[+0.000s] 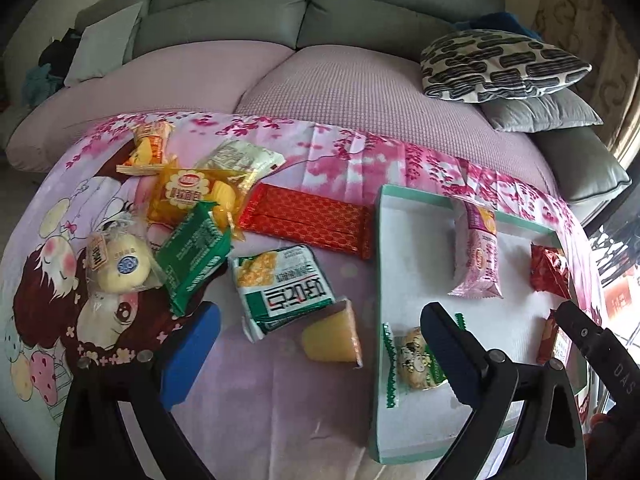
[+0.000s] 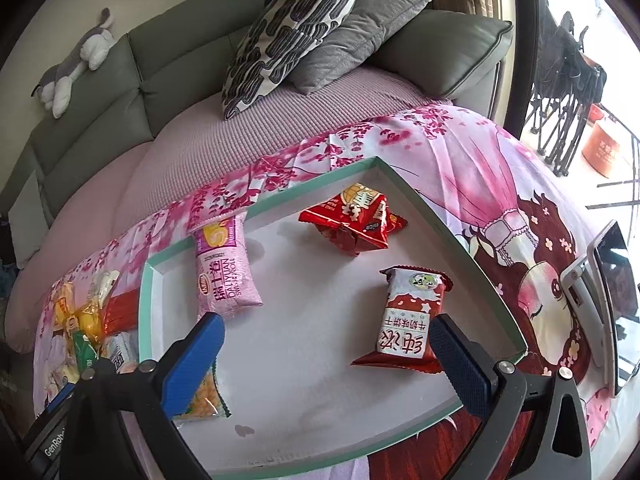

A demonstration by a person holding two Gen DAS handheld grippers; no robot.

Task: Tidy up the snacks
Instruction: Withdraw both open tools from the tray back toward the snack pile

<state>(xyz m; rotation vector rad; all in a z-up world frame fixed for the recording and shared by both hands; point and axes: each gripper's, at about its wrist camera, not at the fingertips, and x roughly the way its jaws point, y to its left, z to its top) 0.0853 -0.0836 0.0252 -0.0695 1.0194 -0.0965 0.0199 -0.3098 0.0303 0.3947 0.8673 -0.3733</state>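
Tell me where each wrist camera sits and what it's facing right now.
Left wrist: on the left claw, open, facing the loose snacks on the cartoon cloth and the tray; the right claw's finger shows at its right edge.
Right wrist: on the right claw, open above the tray, sofa behind.
Shared: tray, pink swiss roll pack, patterned pillow.

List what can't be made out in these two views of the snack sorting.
- Cookie packet, left wrist view: its right part sits behind the left claw's finger.
- Yellow corn-print packet, right wrist view: mostly covered by the right claw's finger.
- Loose snack pile, right wrist view: small, overlapping, labels unreadable.
- Red-and-white biscuit pack, left wrist view: largely hidden behind the other claw's finger.
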